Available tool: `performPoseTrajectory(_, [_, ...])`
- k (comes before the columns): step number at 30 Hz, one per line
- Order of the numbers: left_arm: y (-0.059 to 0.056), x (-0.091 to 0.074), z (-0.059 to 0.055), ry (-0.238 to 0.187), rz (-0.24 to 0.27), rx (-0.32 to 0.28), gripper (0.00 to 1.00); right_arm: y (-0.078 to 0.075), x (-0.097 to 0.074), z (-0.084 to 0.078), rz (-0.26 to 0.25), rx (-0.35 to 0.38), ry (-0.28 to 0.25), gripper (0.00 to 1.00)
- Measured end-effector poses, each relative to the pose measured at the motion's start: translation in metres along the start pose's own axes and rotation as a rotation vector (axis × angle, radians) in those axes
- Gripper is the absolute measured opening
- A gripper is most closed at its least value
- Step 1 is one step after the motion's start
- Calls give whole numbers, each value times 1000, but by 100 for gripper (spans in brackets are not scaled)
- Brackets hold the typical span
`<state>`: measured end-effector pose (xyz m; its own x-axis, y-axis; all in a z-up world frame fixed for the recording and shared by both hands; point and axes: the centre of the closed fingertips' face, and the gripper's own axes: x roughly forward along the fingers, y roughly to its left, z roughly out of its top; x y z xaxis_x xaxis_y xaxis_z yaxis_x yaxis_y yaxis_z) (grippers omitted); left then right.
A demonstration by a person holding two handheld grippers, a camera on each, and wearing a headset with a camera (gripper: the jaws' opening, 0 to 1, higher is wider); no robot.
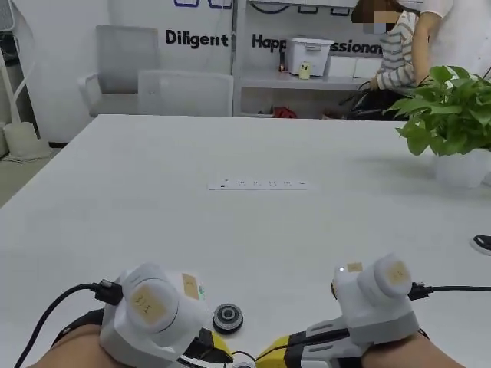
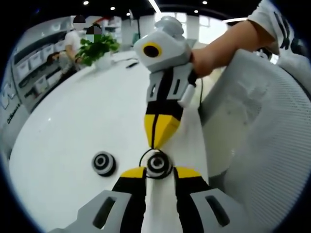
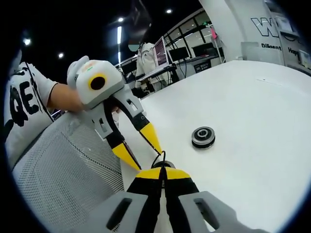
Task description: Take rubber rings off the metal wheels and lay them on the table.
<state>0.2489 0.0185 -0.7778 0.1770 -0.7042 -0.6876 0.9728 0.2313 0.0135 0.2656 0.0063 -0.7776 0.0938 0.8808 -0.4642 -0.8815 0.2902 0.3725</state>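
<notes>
Left gripper view has the left gripper (image 2: pixel 159 171) clamped on a metal wheel (image 2: pixel 158 165) at the table's (image 2: pixel 73 121) near edge, likely steadying it, while the right gripper (image 2: pixel 156 142) pinches its rubber ring (image 2: pixel 142 156) to peel it off, second wheel (image 2: pixel 103 163) just left.

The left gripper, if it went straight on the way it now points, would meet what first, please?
Past the metal wheel held between its jaws, the left gripper would most likely meet the right gripper, whose shut yellow tips face it head-on, pinching the rubber ring. The depth is hard to judge.
</notes>
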Motion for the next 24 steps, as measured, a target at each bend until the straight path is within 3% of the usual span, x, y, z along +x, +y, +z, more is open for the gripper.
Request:
performPoseTrajectory(15, [-8,-27,8,-40,14,-45,37,6,-3,6,13,-7,2,0])
performPoseTrajectory(24, [-4,-46,22,-108,38,-97,43,10,-6,12,22,-16,-7,0])
